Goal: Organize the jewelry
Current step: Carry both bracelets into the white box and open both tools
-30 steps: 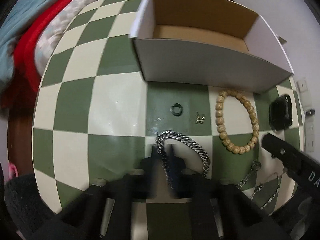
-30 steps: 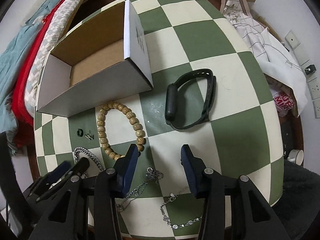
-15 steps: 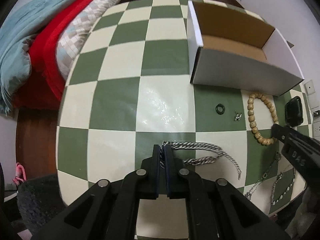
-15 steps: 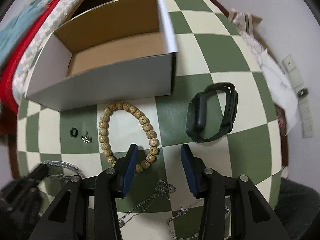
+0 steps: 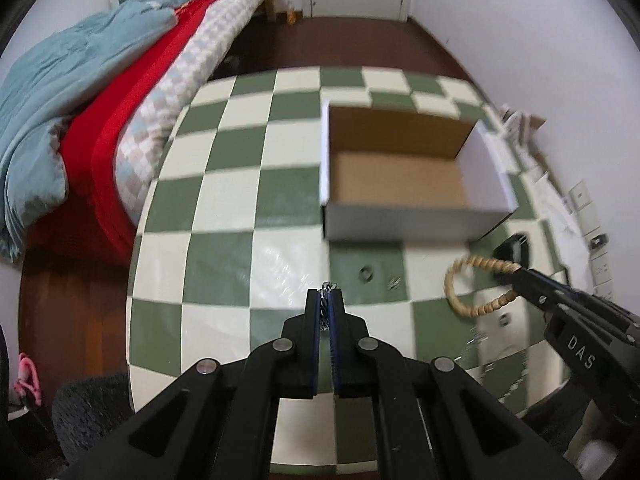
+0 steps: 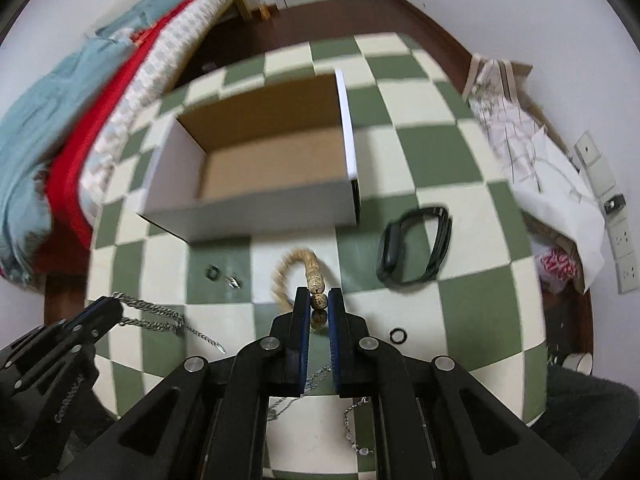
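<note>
My left gripper (image 5: 327, 300) is shut on a silver chain (image 6: 160, 318), lifted above the checkered table (image 5: 224, 248); the chain hangs from it in the right wrist view. My right gripper (image 6: 319, 300) is shut on a wooden bead bracelet (image 6: 298, 270), also lifted; the bracelet shows in the left wrist view (image 5: 472, 284). An open white cardboard box (image 5: 404, 184) with a brown inside stands behind both and appears empty; it also shows in the right wrist view (image 6: 264, 172).
A small dark ring (image 5: 365, 273) and a tiny metal piece (image 5: 394, 282) lie before the box. A black fitness band (image 6: 416, 248), a black ring (image 6: 398, 335) and thin chains (image 6: 356, 424) lie to the right. A bed (image 5: 80, 100) stands left.
My right gripper closed on the bead bracelet and lifted it. My left gripper rose higher with the silver chain, and both views pulled back from the table.
</note>
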Tool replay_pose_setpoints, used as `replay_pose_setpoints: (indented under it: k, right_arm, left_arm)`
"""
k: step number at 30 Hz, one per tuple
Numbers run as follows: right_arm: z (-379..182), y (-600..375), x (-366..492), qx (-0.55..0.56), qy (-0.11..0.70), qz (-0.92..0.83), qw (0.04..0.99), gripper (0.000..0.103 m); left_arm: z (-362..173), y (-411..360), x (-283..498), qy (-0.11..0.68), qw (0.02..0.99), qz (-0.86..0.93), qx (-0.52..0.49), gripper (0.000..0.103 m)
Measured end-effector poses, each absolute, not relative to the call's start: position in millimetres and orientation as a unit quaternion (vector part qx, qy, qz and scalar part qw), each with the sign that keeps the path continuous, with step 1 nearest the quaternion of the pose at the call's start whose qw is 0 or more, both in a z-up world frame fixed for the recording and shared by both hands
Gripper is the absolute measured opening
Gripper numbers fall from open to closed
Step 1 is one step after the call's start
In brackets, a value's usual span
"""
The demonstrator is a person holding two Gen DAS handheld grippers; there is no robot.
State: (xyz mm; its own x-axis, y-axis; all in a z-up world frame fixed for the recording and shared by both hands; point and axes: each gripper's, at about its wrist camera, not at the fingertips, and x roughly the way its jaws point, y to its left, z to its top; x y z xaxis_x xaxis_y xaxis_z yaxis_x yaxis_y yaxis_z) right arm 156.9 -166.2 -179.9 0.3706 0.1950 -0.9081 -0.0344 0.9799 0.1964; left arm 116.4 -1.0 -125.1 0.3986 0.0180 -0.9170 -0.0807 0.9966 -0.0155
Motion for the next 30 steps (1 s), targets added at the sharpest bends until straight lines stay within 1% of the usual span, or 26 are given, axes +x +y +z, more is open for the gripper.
replay_pose_setpoints:
  k: [10,13,16,20,30]
  right_arm:
    - [-92,-182,174,0.098,0.500,0.107,0.854,0.009]
    - [-70,-181,185,0.102,0.483,0.120,0.861,0.009]
    - [-59,-176,201,0.094,0.475,0.127,0.866,0.009]
    - [-67,-169,233,0.087,0.487,0.131,0.859,0.009]
    - [-134,-155,305,0.096,0.555,0.131,0.816,0.009]
  left_arm:
    - [-54,1,155,0.495,0.865,-0.015,-0.082,0.001]
    - [-41,0,174,0.484,0.870,-0.025,-0.086,0.001]
    - [-37,-2,195,0.486,0.869,-0.038,-0.090,0.001]
    - [-48,-1,227,0.502,0.858,-0.048,-0.097,0.001]
    - [-115,6,283,0.573,0.807,-0.062,-0.130,0.001]
